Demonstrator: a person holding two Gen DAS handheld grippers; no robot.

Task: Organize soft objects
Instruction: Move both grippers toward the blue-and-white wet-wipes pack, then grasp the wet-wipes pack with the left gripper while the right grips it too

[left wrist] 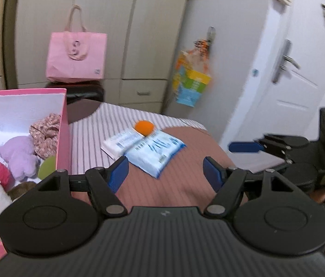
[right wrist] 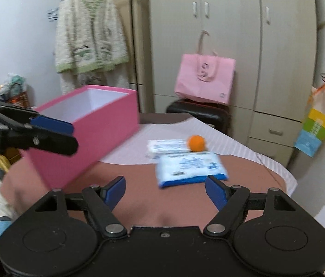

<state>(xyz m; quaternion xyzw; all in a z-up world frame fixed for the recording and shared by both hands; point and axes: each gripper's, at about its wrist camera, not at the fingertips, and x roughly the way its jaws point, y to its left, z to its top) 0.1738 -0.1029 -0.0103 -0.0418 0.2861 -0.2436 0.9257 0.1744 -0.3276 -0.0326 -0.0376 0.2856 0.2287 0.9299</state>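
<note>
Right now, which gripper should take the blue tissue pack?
Right, probably. The right gripper is open and empty with the blue tissue pack just ahead of it; the left gripper sits nearer the pink box.

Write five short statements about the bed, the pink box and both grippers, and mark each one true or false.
1. The left gripper is open and holds nothing. True.
2. The orange ball is inside the pink box. False: it lies on the bed, against the tissue packs.
3. A purple plush lies in the pink box. True.
4. The right gripper is shut on the blue tissue pack. False: it is open and empty, and the pack lies on the bed ahead of it.
5. The pink box is closed with a lid. False: its top is open, with soft things visible inside.
</note>
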